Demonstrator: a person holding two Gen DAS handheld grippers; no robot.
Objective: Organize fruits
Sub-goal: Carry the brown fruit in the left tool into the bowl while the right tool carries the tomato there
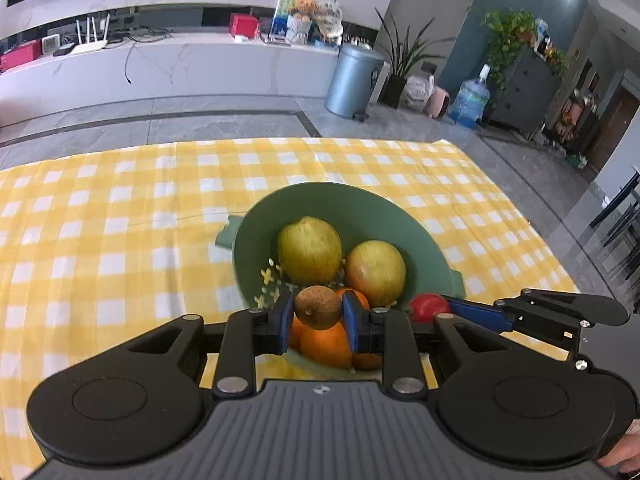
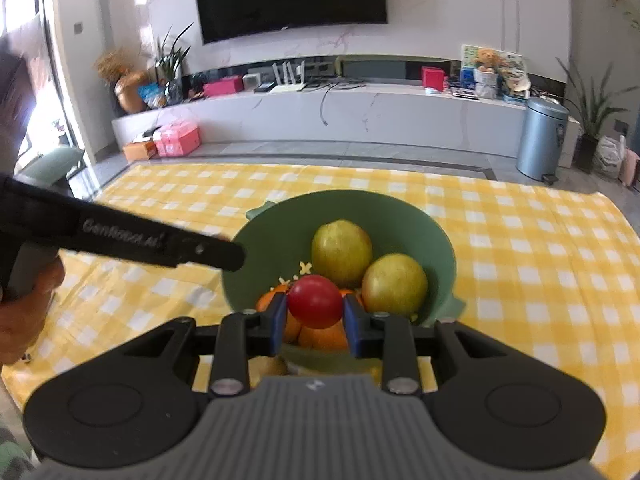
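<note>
Yellow-checked cloth covers the counter (image 1: 120, 208); above the green bowl (image 1: 420, 224), a light, soft-skinned kiwi (image 1: 318, 307) is clamped across its middle between the left gripper (image 1: 316, 314) jaws, a smooth, slippery red fruit (image 2: 315, 301) likewise between the right gripper (image 2: 316, 312) jaws.

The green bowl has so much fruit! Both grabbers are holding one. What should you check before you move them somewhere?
1. Left gripper shut on the kiwi: ok.
2. Right gripper shut on the red fruit: ok.
3. Both fruits sit centred between the blue pads: ok.
4. The two grippers have room between them: cannot tell; they look close.
5. Green bowl sits flat on the checked cloth: ok.
6. A sorting spot for these fruits is in sight: not ok, none shows.
</note>
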